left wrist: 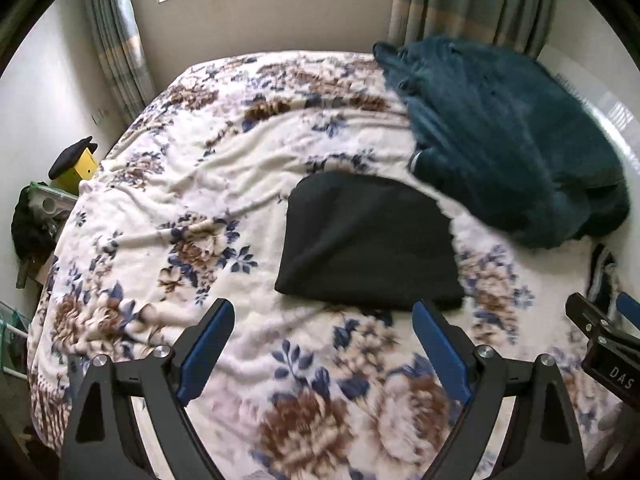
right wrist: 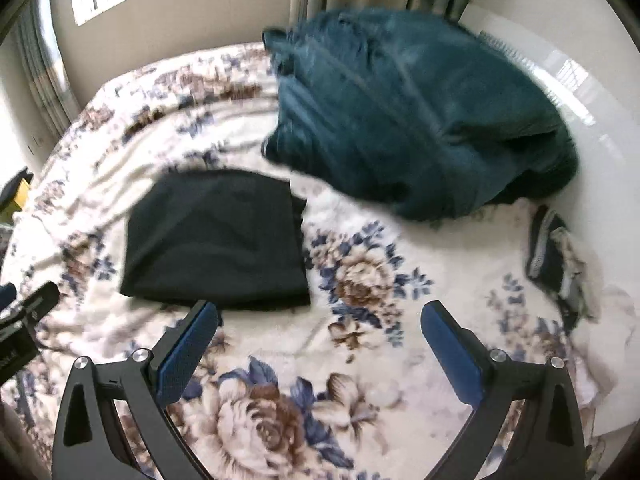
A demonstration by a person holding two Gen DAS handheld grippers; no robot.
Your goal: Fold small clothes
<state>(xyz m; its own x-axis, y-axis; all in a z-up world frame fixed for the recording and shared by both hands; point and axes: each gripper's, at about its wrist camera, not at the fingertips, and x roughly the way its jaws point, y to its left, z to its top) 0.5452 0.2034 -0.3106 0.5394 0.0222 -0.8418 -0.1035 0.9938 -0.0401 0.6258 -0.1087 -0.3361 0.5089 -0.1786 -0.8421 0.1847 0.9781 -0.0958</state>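
A black garment (left wrist: 368, 240) lies folded flat in a rough rectangle on the floral bedspread (left wrist: 180, 200); it also shows in the right wrist view (right wrist: 216, 240). My left gripper (left wrist: 324, 312) is open and empty, hovering just short of the garment's near edge. My right gripper (right wrist: 320, 316) is open and empty, to the right of the garment's near right corner. The right gripper's body (left wrist: 608, 344) shows at the right edge of the left wrist view. A small dark striped garment (right wrist: 552, 256) lies crumpled at the bed's right side.
A large teal fleece blanket (right wrist: 420, 112) is heaped at the back right of the bed, close to the black garment's far corner. Curtains (left wrist: 472, 0) and a window stand behind. A yellow box (left wrist: 80, 168) and clutter sit off the bed's left edge.
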